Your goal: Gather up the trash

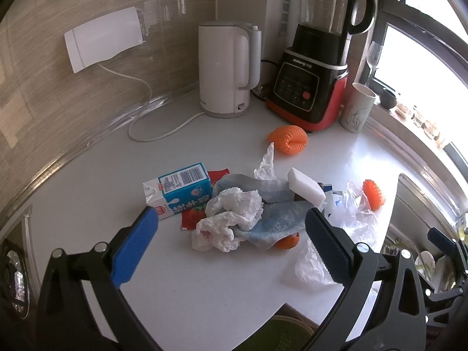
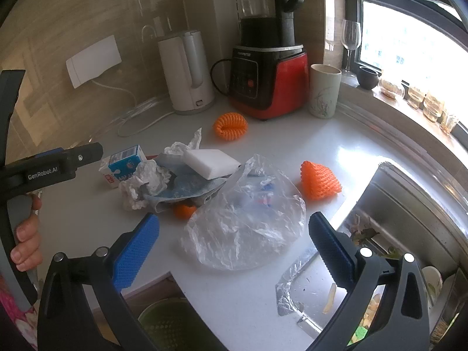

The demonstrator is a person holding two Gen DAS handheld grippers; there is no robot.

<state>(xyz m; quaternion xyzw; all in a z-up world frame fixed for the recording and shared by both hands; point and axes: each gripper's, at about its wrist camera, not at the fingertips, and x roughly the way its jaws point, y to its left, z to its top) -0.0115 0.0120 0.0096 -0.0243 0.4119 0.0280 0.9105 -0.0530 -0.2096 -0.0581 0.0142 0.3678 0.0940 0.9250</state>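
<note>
A litter pile lies mid-counter: a blue milk carton (image 1: 178, 190) (image 2: 124, 165), crumpled white tissue (image 1: 231, 219) (image 2: 144, 184), a blue-grey cloth (image 1: 275, 219) (image 2: 184, 187), a white sponge block (image 1: 305, 188) (image 2: 212, 162), clear plastic bags (image 2: 242, 222) (image 1: 351, 216) and orange foam nets (image 1: 288, 139) (image 2: 320, 181) (image 2: 230, 126). My left gripper (image 1: 231, 234) hangs open just in front of the tissue, empty. Over the counter's front edge, the right gripper (image 2: 234, 241) stands open around the near side of the big plastic bag, with nothing held.
A white kettle (image 1: 226, 67) (image 2: 187, 71), a red-black blender (image 1: 314, 79) (image 2: 269, 73) and a cup (image 1: 358, 106) (image 2: 324, 90) stand at the back. The sink (image 2: 395, 219) with scraps is at right. A green bin (image 2: 172, 324) (image 1: 286, 335) sits below the counter edge. A hand (image 2: 26, 237) holds the left gripper's handle.
</note>
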